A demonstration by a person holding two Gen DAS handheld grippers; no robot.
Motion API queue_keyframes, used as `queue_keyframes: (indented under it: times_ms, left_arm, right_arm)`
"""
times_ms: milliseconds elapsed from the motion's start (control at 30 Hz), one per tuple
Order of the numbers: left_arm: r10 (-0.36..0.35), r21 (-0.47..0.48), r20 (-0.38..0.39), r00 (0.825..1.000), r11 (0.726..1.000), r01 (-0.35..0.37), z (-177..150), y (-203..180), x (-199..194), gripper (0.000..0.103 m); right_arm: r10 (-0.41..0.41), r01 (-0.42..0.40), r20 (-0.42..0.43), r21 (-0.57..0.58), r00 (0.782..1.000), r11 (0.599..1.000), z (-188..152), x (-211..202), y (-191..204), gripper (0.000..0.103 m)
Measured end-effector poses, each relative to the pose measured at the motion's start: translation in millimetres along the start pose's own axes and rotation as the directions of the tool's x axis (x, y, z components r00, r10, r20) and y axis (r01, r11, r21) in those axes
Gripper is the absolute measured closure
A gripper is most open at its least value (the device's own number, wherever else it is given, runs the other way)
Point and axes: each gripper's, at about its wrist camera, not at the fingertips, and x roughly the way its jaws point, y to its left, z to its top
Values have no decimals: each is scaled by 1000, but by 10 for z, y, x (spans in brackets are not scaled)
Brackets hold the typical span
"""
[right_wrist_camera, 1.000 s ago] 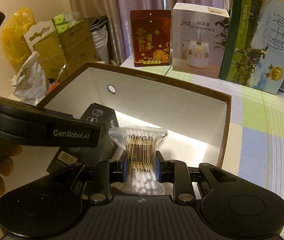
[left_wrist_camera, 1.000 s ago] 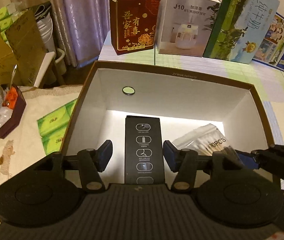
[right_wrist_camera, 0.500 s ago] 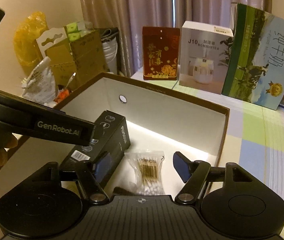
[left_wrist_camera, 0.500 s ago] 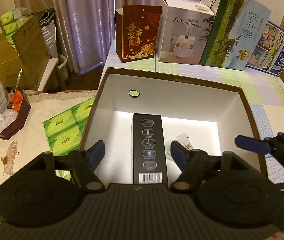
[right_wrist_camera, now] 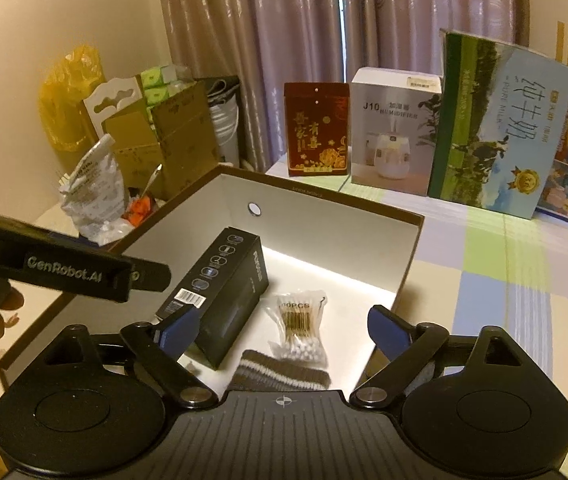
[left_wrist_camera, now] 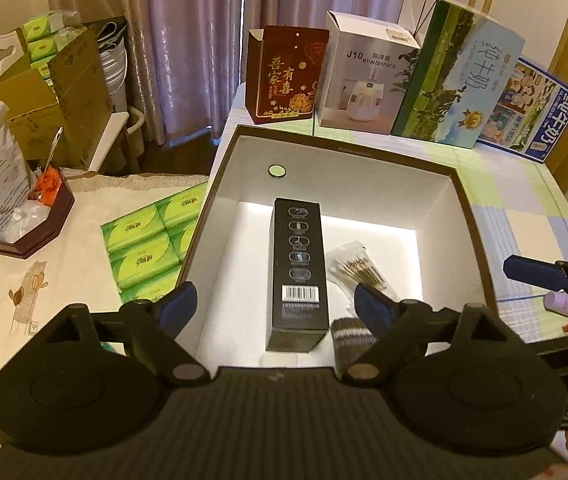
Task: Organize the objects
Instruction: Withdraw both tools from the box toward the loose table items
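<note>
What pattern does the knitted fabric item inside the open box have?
The knitted fabric item is brown-grey with pale stripes, clearest in the right wrist view.

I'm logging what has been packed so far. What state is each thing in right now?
Big open-top box: open, no lid on it.
Black carton: lying flat inside.
Cotton swab bag: lying inside, released.
Striped cloth: inside, at the near edge.
Left tongs: open, holding nothing, just opened.
Right tongs: open, holding nothing, just opened.
Humidifier box: upright, top flap raised.
</note>
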Motion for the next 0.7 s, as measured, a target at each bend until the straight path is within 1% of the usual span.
queue_keyframes:
  times_ms: [333,700]
  left_arm:
    - [3,-20,18,1000,1000,-3,-211,-51,-330,18]
    - [-1,-33,4,1000,999,1,-565,-232,-606,17]
  right_arm:
    - [20,-20,3,30,1000,999,-90,-322,17,10]
    - [30,-31,13,56,999,998,-262,-698,-28,9]
